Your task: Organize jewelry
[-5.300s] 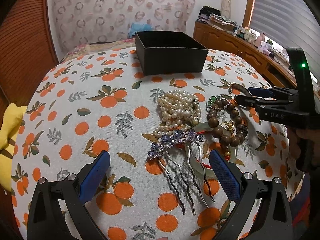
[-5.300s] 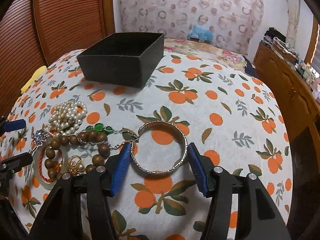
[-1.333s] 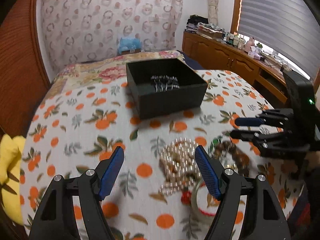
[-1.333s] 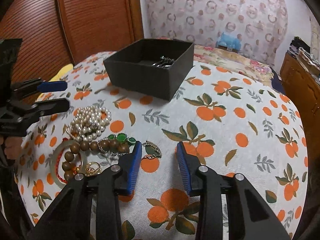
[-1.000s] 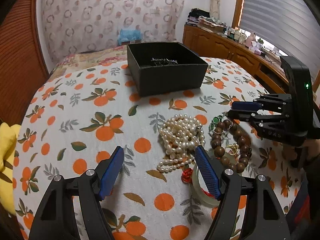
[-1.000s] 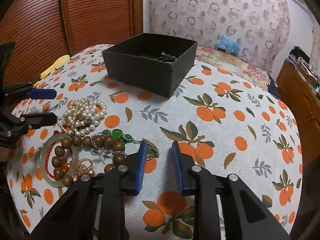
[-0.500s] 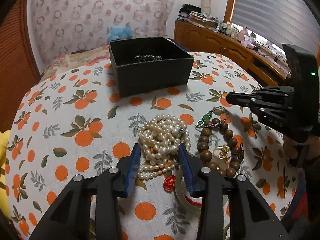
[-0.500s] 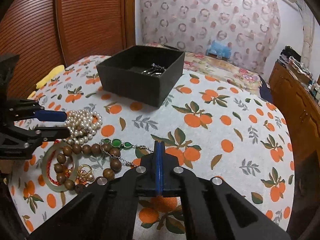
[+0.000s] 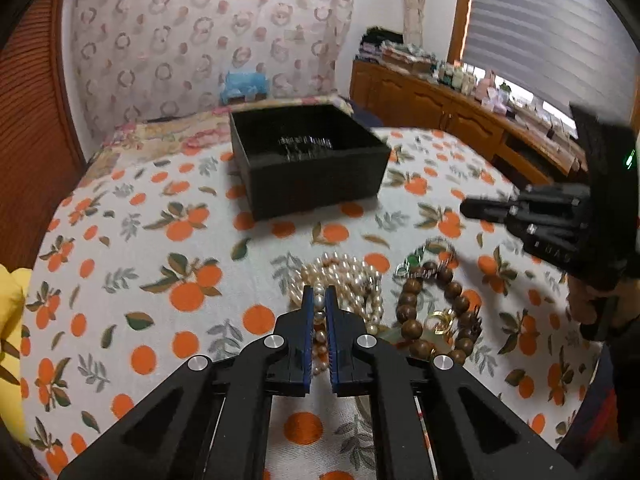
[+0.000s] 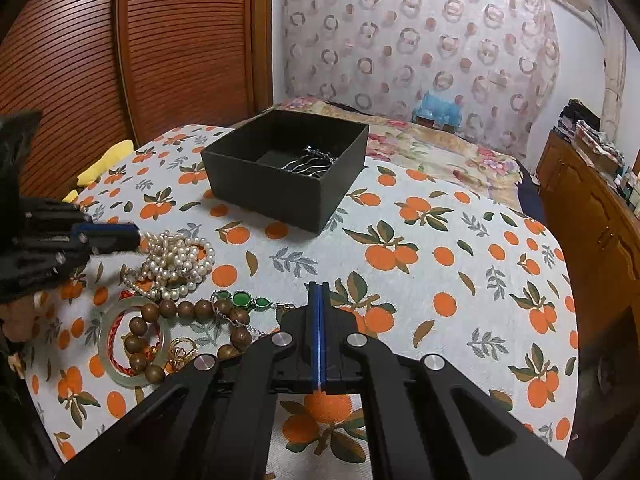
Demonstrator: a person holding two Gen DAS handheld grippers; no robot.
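Observation:
A black open box (image 9: 308, 160) stands at the far middle of the orange-print cloth, with a silver hair comb (image 10: 310, 164) inside. My left gripper (image 9: 319, 300) is shut on the pearl necklace (image 9: 348, 280), with pearls pinched between its pads. In the right wrist view the pearls (image 10: 176, 260) lie in a heap beside my left gripper (image 10: 132, 236). My right gripper (image 10: 319, 292) is shut, and its tips sit at the end of the green-stone chain bracelet (image 10: 240, 300); whether it holds the chain is hidden. A wooden bead bracelet (image 9: 436, 312) lies to the right of the pearls.
A pale jade bangle (image 10: 132, 340), a red cord and a small gold ring (image 10: 184, 350) lie with the beads. A yellow cloth (image 10: 104, 168) sits at the table's left edge. A wooden cabinet (image 10: 592, 216) stands to the right.
My left gripper has closed from open onto the pearl necklace. My right gripper closed near the green chain and stays shut. The silver bangle seen earlier is gone from the cloth, and the comb is in the box.

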